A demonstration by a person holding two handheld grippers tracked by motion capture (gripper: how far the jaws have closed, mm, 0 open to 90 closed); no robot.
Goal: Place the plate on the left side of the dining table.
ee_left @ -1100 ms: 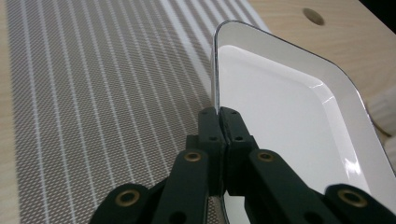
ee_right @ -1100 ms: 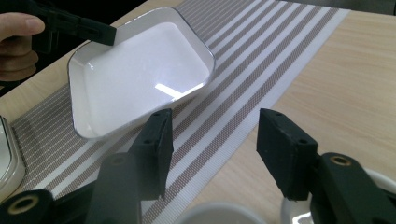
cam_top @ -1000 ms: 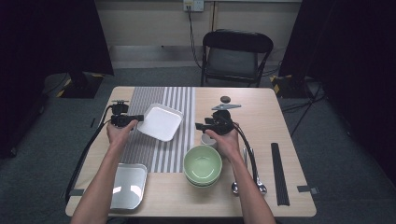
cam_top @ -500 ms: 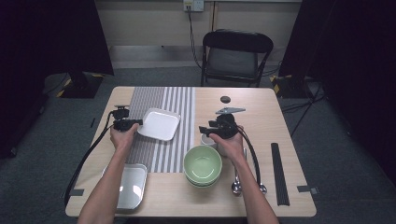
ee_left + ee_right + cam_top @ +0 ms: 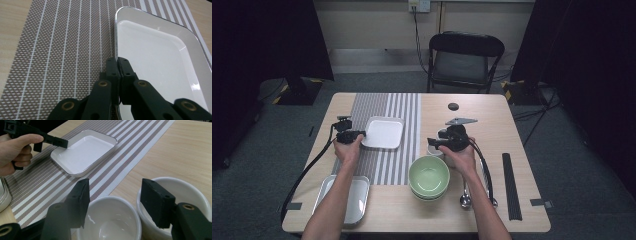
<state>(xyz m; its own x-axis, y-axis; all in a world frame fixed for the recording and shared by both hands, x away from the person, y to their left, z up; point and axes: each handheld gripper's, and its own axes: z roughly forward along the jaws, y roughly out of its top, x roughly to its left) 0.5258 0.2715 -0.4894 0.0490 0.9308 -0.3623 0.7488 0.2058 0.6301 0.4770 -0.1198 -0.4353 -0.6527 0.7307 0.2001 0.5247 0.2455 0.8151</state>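
White dish has come down flat onto the striped mat, left tool still pinching its rim. Right tool has just been opening over two white cups, gripping nothing. Dish placement looks about finished; release likely next.

1. A pale wooden rectangular surface stands on grey carpet.
2. A brown-and-white striped woven runner lies across its left half, front to back.
3. A white square plate with rounded corners rests on the runner.
4. A silver metal tray sits at the front left corner, beside the runner.
5. Stacked pale green round bowls stand near the front centre, partly on the runner.
6. Two small white ceramic cups stand side by side just behind the bowls.
7. Metal spoons lie right of the bowls.
8. A long black flat strip lies near the right edge.
9. A small black round disc lies toward the back.
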